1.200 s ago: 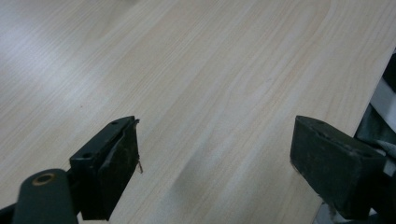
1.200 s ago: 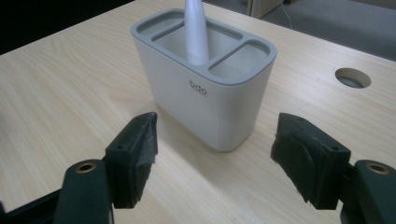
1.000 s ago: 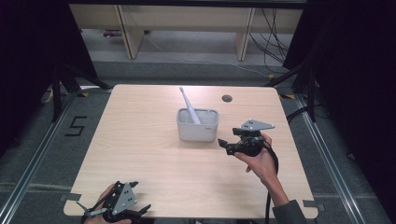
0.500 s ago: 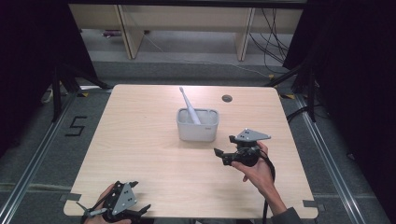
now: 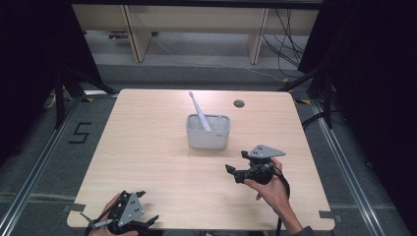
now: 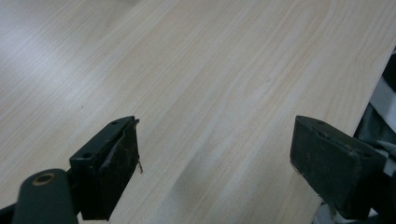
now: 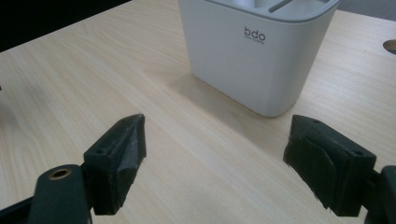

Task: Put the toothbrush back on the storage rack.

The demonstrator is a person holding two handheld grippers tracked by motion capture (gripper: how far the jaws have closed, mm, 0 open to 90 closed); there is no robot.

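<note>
Table (image 5: pixel 147 162): light wood-grain top, with a small round dark hole (image 5: pixel 239 103) near its far edge, right of centre.

Holder (image 5: pixel 208 132): white, rounded-rectangular toothbrush holder standing upright on the table, slightly beyond the table's centre. In the right gripper view the holder (image 7: pixel 254 51) carries the printed mark "bdo" on its near wall, and slots show in its grey top.

Toothbrush (image 5: pixel 199 111): white, standing in the holder, leaning toward the far left, its upper end well above the rim.

Right gripper (image 5: pixel 235 172): held in the person's right hand (image 5: pixel 273 189) above the table's near right area, just on the near side of the holder and apart from it. A grey three-cornered plate (image 5: pixel 265 151) sits on top. The jaws point left, toward the table's middle. In the right gripper view the right gripper (image 7: pixel 212 154) has its jaws spread wide with bare tabletop between them; nothing is gripped. The holder lies ahead of the jaws, not touched.

Left gripper (image 5: pixel 147 221): held at the table's near left edge in the person's left hand (image 5: pixel 105 221), well apart from the holder. In the left gripper view the left gripper (image 6: pixel 215 154) has its jaws spread wide over bare wood, the table's edge beside the jaw at the right of that view; nothing is between them.
</note>
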